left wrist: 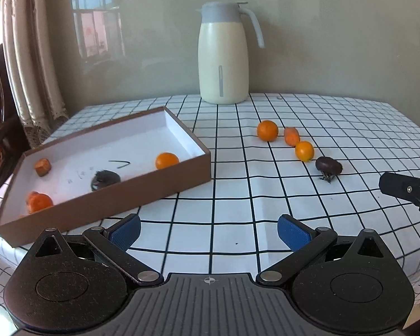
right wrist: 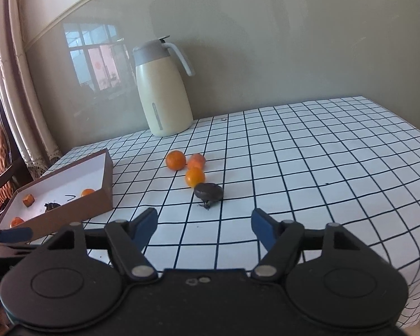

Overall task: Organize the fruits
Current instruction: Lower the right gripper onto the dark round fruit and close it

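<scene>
Left wrist view: left gripper point(left wrist: 208, 231) jaws spread wide, nothing between them, hovering over the near edge of the table point(left wrist: 350, 117). Brown box point(left wrist: 165, 187) sits at the table's left edge; inside are an orange point(left wrist: 167, 160), two orange-coloured pieces point(left wrist: 42, 167) point(left wrist: 39, 202) and one dark fruit point(left wrist: 105, 179). Still loose mid-table, toward the right: orange point(left wrist: 267, 130), an orange-coloured piece point(left wrist: 291, 136), another orange point(left wrist: 304, 151), then a dark stemmed fruit point(left wrist: 328, 165) nearest the right gripper, whose tip pokes in at the right edge. Thermos jug point(left wrist: 224, 56) at the far edge, against the wall.

Right wrist view: right gripper point(right wrist: 204, 225) also released and empty, pointed straight at the dark stemmed fruit point(right wrist: 209, 191), which lies just ahead of the fingertips, not between them. The three orange items sit just behind it in a tight cluster; box point(right wrist: 92, 198) to the left.

Judgement: roughly half sorted; current step is the pick of the dark fruit. Next: advance and lower the right gripper to straddle it, close gently since it looks soft, and avoid nudging the orange point(right wrist: 194, 177) touching or nearly touching it.
</scene>
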The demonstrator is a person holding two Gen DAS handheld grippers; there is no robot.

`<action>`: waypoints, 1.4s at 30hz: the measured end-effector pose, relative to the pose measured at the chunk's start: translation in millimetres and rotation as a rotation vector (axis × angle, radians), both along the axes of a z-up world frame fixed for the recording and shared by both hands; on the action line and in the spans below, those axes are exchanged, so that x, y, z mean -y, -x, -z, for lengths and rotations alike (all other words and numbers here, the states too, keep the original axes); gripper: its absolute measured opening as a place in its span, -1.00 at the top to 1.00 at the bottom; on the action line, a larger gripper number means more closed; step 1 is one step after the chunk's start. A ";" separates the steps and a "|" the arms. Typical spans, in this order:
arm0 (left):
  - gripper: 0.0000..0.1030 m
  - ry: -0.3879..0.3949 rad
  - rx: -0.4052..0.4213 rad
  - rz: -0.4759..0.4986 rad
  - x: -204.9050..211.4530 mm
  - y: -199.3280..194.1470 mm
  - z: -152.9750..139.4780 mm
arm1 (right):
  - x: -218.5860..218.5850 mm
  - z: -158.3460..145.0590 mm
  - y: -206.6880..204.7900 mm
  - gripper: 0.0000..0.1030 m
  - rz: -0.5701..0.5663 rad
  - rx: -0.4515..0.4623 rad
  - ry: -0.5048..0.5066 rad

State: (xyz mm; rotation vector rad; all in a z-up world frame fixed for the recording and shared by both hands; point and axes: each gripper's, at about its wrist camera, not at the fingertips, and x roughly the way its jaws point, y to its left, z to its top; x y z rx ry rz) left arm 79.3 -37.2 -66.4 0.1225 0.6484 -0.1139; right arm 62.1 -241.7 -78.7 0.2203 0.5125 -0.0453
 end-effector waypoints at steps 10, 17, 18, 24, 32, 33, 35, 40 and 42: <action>-1.00 -0.025 -0.022 0.000 16.5 -25.3 16.5 | 0.2 14.4 -28.7 0.05 -0.016 -0.027 0.001; -1.00 -0.026 -0.027 0.009 18.6 -34.3 20.9 | 0.7 21.0 -41.8 0.07 -0.018 -0.038 0.016; -1.00 -0.027 -0.024 0.007 18.5 -35.1 21.2 | 0.8 22.4 -44.0 0.07 -0.019 -0.041 0.015; -1.00 -0.015 -0.019 0.005 16.7 -40.4 22.2 | -1.3 27.2 -55.4 0.23 -0.027 -0.044 0.016; -1.00 -0.017 -0.014 -0.001 15.1 -45.4 25.5 | 0.2 31.3 -70.1 0.21 -0.012 -0.048 0.023; -1.00 -0.014 -0.014 -0.001 14.5 -46.2 25.8 | 0.2 31.7 -72.3 0.21 -0.010 -0.050 0.025; -1.00 -0.011 -0.017 -0.004 13.7 -47.9 26.8 | 0.6 33.1 -78.7 0.21 -0.010 -0.058 0.023; -1.00 -0.011 -0.017 -0.008 11.9 -50.2 28.4 | 1.3 36.7 -95.7 0.20 0.000 -0.073 0.025; -1.00 -0.011 -0.016 -0.008 11.6 -51.6 28.9 | 2.5 39.2 -102.0 0.20 0.002 -0.083 0.019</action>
